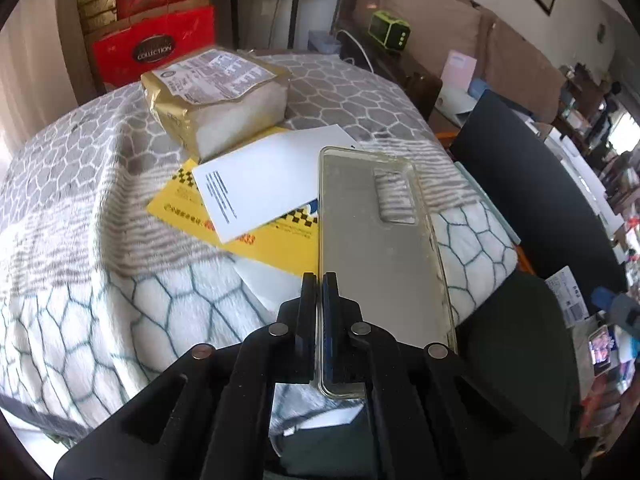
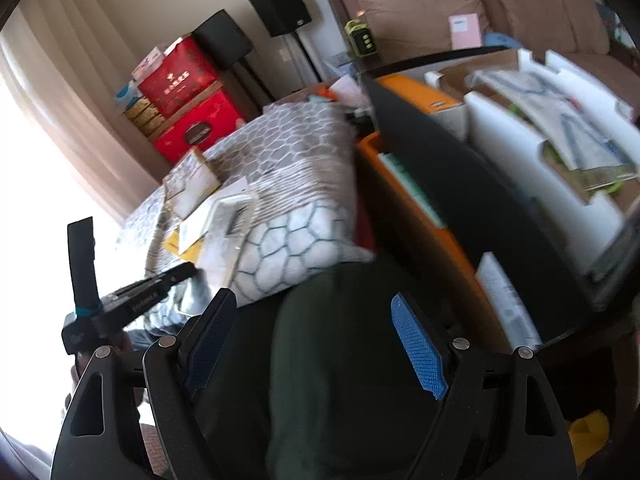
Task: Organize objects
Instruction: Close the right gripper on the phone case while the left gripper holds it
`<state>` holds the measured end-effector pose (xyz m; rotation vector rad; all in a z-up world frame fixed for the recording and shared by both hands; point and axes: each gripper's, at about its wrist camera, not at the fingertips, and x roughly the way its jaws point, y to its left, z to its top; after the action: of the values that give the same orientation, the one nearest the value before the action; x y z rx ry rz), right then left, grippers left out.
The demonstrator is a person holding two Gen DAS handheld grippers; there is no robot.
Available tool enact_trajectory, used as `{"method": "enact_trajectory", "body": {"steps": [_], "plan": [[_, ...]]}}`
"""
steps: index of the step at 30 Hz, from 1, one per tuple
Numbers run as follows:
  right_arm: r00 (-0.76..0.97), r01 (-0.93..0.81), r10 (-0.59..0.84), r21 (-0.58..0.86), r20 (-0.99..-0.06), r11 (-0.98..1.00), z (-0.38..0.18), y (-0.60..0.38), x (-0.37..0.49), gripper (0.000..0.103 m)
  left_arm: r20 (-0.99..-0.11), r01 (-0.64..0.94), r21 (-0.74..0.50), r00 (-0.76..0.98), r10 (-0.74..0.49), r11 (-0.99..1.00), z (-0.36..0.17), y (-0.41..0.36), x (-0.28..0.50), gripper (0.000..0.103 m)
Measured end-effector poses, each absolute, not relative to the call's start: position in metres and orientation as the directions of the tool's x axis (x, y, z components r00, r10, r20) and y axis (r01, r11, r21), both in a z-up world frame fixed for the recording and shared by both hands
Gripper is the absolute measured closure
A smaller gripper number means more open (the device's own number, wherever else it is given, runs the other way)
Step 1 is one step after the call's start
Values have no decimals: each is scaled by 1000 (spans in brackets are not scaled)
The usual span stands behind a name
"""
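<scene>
My left gripper (image 1: pixel 319 280) has its jaws pressed together on the long left edge of the clear phone case (image 1: pixel 380 248), close to the near corner; the case runs away from me, its camera cutout at the far end, over the patterned blanket (image 1: pixel 100 300). I judge the case light, thin and bendy, with a slick surface, so pinching only one side wall may let it droop or twist, and a hold nearer the middle of that edge would balance it better. My right gripper (image 2: pixel 316 344) has its jaws wide apart with nothing between them, over dark cloth beside the blanket. Just beyond the case's left edge lie a white card (image 1: pixel 260 184) on top of a yellow leaflet (image 1: pixel 280 248), both flat and light, likely to slide. Farther back on the blanket sits a gold-wrapped package (image 1: pixel 216 100), blocky and probably heavier. Behind it, red boxes (image 1: pixel 156 44) are stacked against the wall.
</scene>
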<state>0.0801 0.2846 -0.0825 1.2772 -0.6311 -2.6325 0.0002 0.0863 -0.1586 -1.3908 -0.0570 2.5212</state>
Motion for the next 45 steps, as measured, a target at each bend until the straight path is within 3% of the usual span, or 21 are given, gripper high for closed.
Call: {"method": "enact_trajectory", "body": {"steps": [11,17,19,23,26,28,32,34,37,41,45], "plan": [[-590,-53,-304,411,-748,-910,-116,252,39,21,-824,-137,-223,-502,262,-965,-161,84,23,100],[-571,94,-300,302,-764,-949,-118,196,20,25,-821,-108,-272,-492,289,-956,-161,80,28,100],[-564,118,-278,258,-777,-959,-124,182,18,38,-817,-92,-282,-500,289,-955,-162,78,30,100],[-593,99,-303,305,-746,-947,-128,189,23,40,-808,-71,-296,-513,289,-953,-163,76,33,100],[-600,96,-290,293,-745,-951,-128,190,26,50,-806,-70,-303,-514,295,-950,-164,75,32,100],[-617,90,-260,262,-743,-961,-129,190,31,65,-803,-75,-316,-511,308,-946,-165,73,32,100],[-654,131,-214,171,-726,-977,-131,175,37,82,-790,-109,-322,-516,330,-941,-166,71,35,99],[-660,163,-213,139,-721,-977,-130,165,39,95,-790,-119,-308,-520,323,-944,-165,73,37,99],[-674,168,-177,85,-717,-982,-130,159,41,97,-792,-120,-290,-526,309,-949,-165,75,38,99],[-689,153,-218,155,-691,-976,-129,170,42,98,-791,-128,-289,-527,311,-949,-164,76,39,99],[-746,147,-194,126,-637,-981,-112,172,51,99,-771,-173,-264,-553,316,-949,-159,85,48,98]]}}
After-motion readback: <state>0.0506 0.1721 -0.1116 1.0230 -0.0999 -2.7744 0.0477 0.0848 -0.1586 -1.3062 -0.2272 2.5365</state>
